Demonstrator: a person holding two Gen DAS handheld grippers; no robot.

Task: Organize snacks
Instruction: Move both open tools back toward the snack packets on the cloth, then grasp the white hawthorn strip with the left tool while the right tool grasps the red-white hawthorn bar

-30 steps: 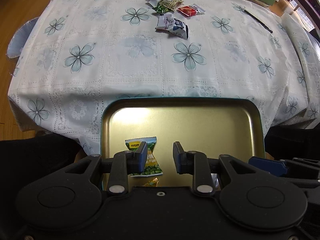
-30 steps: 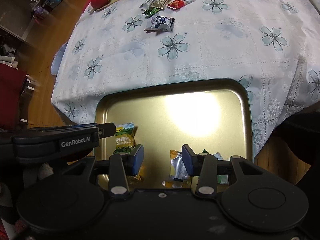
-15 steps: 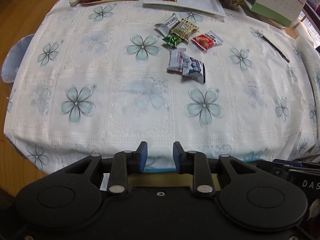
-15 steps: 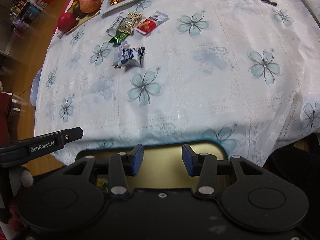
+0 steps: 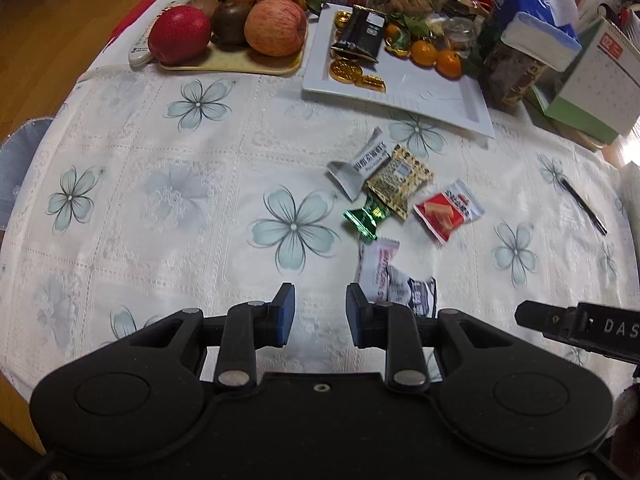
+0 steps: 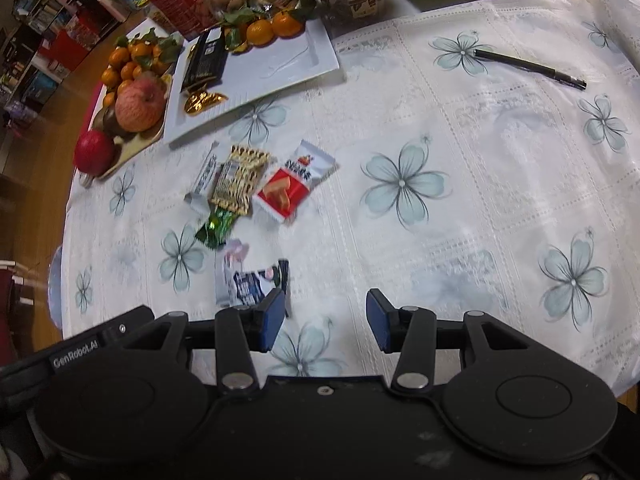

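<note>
Several snack packets lie in a loose cluster on the flowered tablecloth [image 5: 160, 200]: a white bar [image 5: 358, 166], a yellow patterned packet [image 5: 400, 180], a red and white packet [image 5: 448, 210], a green foil candy [image 5: 366, 216], and two white and blue packets [image 5: 400, 280]. My left gripper [image 5: 320, 314] is open and empty, just left of the white and blue packets. My right gripper [image 6: 326, 320] is open and empty, with the white and blue packets [image 6: 248, 280] just beyond its left finger. The red and white packet [image 6: 294, 182] lies farther off.
A tray of apples and oranges [image 5: 240, 32] and a white plate [image 5: 400, 84] with gold coins and a dark packet stand at the back. A black pen [image 6: 528, 68] lies at the right. Boxes and a calendar [image 5: 592, 80] stand behind.
Both grippers moved forward from over the gold tray, which has dropped out of view, to over the table near the snack cluster. Both stayed open.
</note>
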